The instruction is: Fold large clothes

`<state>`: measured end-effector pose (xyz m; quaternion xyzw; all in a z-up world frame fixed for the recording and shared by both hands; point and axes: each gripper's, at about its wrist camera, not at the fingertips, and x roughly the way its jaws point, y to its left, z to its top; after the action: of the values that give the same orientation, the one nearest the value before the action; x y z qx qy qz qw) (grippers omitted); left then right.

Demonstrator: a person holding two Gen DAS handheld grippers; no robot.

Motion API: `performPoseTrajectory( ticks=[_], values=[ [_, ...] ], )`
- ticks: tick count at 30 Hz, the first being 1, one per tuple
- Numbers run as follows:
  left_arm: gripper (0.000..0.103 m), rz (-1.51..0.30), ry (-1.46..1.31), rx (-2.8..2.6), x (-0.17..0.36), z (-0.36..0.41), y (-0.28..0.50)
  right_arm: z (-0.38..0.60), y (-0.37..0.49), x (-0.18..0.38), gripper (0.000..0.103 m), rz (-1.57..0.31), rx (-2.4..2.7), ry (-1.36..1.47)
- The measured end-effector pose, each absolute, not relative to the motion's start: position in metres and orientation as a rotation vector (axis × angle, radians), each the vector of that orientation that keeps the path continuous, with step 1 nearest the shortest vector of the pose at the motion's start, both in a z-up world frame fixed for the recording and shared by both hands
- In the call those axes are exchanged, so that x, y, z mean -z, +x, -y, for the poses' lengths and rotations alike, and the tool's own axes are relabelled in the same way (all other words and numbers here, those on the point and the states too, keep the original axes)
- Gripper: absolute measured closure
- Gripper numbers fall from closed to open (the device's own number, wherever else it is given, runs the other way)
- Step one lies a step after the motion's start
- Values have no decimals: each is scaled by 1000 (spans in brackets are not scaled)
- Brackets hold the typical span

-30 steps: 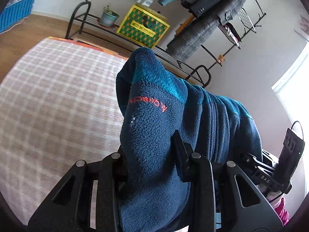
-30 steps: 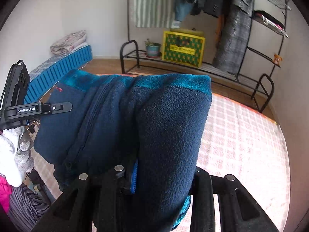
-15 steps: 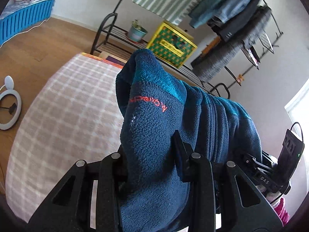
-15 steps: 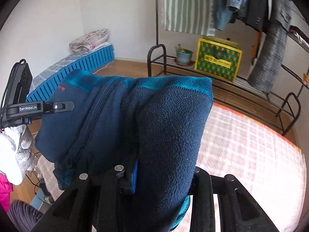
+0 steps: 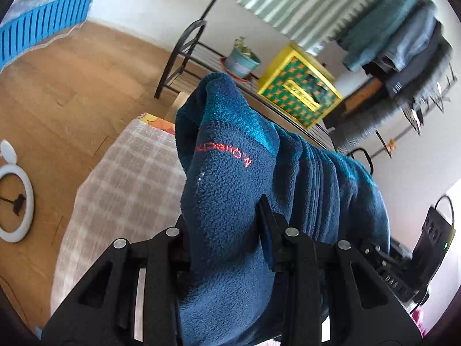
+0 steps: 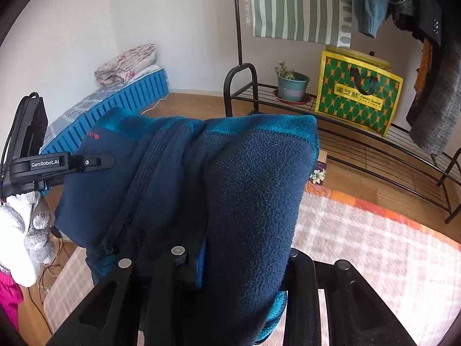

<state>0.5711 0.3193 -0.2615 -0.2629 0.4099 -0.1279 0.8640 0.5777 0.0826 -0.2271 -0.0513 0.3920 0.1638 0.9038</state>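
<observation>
A dark blue fleece jacket (image 5: pixel 230 173) with a teal band and small red lettering hangs bunched in the air between my two grippers. My left gripper (image 5: pixel 224 230) is shut on one thick fold of it. My right gripper (image 6: pixel 245 259) is shut on another fold (image 6: pixel 253 178), with the zip running to its left. In the right wrist view the left gripper's body (image 6: pixel 57 164) and a white-gloved hand (image 6: pixel 17 245) show at the left. Below the jacket lies the pink plaid-covered surface (image 5: pixel 129 178), also under the right gripper (image 6: pixel 374 253). The fingertips are buried in fleece.
A black clothes rack (image 6: pixel 239 75) with hung garments stands behind, with a potted plant (image 6: pixel 291 86) and a yellow-green box (image 6: pixel 357 98) on its low shelf. A blue mattress (image 6: pixel 129 101) lies by the wall. A white ring light (image 5: pixel 14 201) rests on the wooden floor.
Both grippers have swept sideways together with the jacket still gripped. The plaid surface now fills less of the left wrist view, and the floor and ring light have come into sight.
</observation>
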Motion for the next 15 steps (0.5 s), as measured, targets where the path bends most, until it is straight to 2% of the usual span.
performPoseTrajectory(
  ticks=[7,9,12,14,15],
  values=[
    [70,-932,-534,222,320,-324,629,-74,612,287,73,-899,-318,-12],
    [67,-957,-509,174,337,-323,636,-66,620,307,70,-931,-278,-19],
    [50,-967,-447,75,356,-327,642,-52,623,319,56,-952,-253,15],
    [33,-958,-437,32,359,-332,638,-51,623,319,32,-951,-216,-25],
    [32,-955,-436,14,359,-333,635,-51,622,318,32,-949,-219,-31]
  ],
)
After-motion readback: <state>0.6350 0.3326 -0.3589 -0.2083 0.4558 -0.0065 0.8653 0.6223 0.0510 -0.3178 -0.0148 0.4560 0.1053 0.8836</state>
